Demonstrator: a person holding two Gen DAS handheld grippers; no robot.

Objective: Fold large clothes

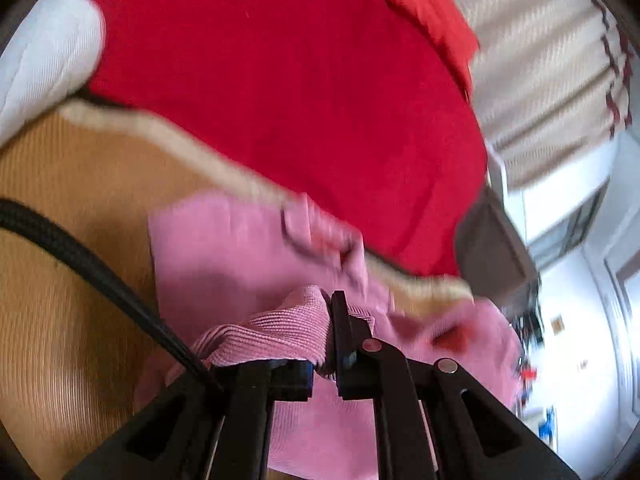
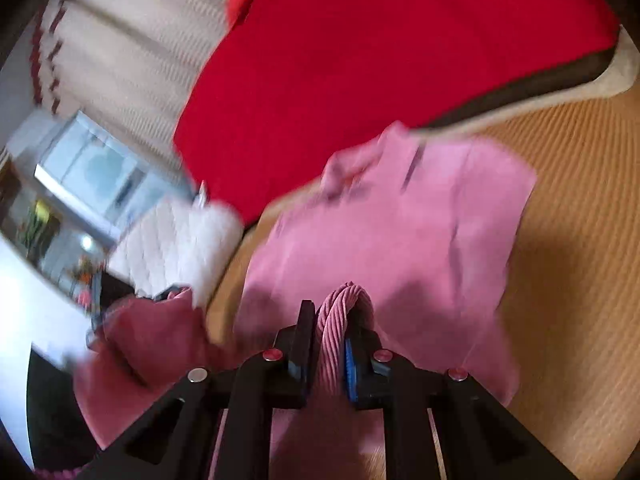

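Both tongs (image 1: 324, 344) (image 2: 329, 344) pinch pink garment (image 2: 400, 220), stretching away toward red bedding (image 2: 360, 60).

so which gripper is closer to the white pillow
Left. The left gripper, shut on the shirt, has the pillow off to its own left. The right gripper grips the same shirt farther right, and sees the pillow beyond the left one.

Red bedspread (image 1: 288, 92), cream striped curtains (image 1: 552, 80), tan woven mat (image 2: 580, 208), bright daylight
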